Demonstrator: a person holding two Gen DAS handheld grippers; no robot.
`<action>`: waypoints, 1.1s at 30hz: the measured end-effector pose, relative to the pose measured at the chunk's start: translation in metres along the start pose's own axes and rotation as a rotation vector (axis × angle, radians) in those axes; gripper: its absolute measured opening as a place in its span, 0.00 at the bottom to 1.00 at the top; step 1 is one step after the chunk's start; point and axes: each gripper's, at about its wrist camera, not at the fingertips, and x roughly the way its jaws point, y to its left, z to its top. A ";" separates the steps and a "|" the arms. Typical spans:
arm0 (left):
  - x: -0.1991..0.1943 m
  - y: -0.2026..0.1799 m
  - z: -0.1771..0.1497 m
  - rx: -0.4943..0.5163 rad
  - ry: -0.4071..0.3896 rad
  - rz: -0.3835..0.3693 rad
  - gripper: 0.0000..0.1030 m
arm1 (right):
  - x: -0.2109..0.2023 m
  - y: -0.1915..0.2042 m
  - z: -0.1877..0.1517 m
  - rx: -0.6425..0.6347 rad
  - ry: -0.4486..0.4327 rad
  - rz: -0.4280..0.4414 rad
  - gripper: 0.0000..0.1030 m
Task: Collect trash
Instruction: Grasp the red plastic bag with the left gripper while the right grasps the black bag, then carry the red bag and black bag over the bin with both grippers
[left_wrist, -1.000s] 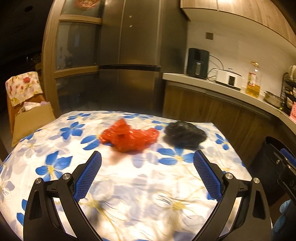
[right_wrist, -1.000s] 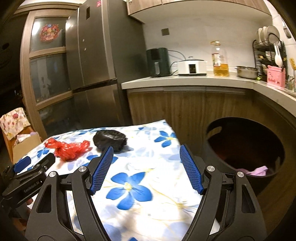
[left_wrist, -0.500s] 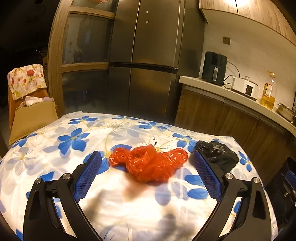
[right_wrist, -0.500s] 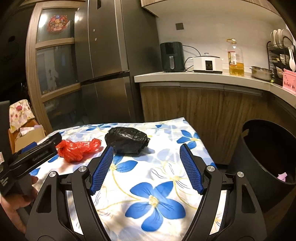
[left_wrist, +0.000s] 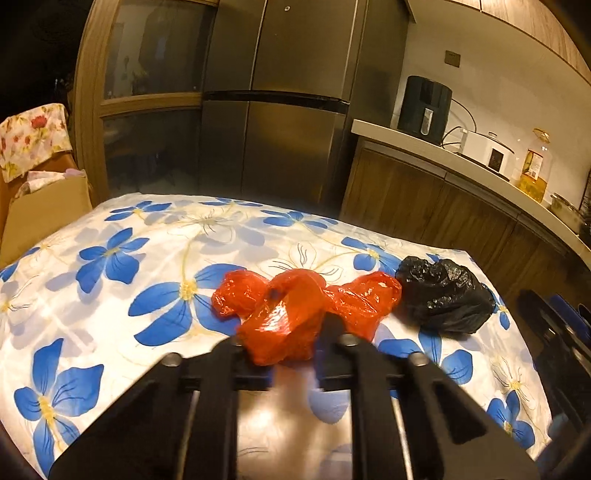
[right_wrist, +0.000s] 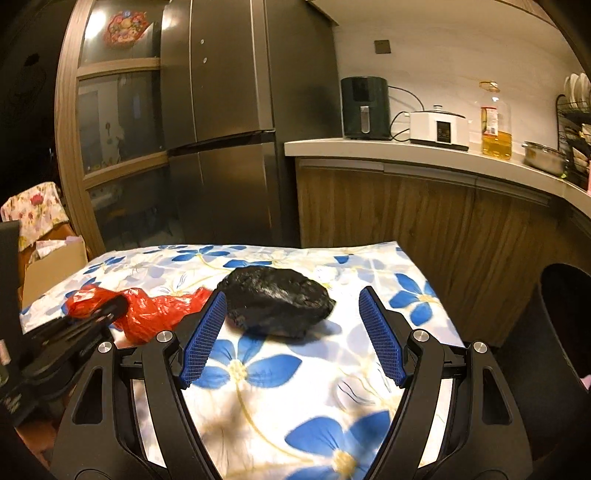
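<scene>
One red bag; one black bag; one bin.

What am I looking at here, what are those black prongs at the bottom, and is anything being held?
No robot is here: a person holds a hand-held two-finger gripper in each hand, and each has a wide-angle camera looking along its fingers. So one picture comes from the left gripper, the other from the right gripper.

On the flowered tablecloth lie a crumpled red plastic bag and a crumpled black plastic bag. The left gripper's jaws have just been closing and now pinch the red bag. The right gripper is open, its blue pads on either side of the black bag's near end, not touching. A dark bin stands at the right.
</scene>
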 end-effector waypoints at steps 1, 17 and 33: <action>-0.001 -0.001 -0.001 0.003 -0.003 0.000 0.07 | 0.004 0.002 0.001 -0.004 0.002 0.000 0.71; -0.024 0.018 -0.008 -0.062 -0.048 -0.011 0.05 | 0.075 0.017 -0.006 -0.014 0.161 0.001 0.30; -0.050 0.022 -0.009 -0.038 -0.066 0.026 0.05 | 0.007 0.023 -0.005 -0.046 0.079 0.057 0.11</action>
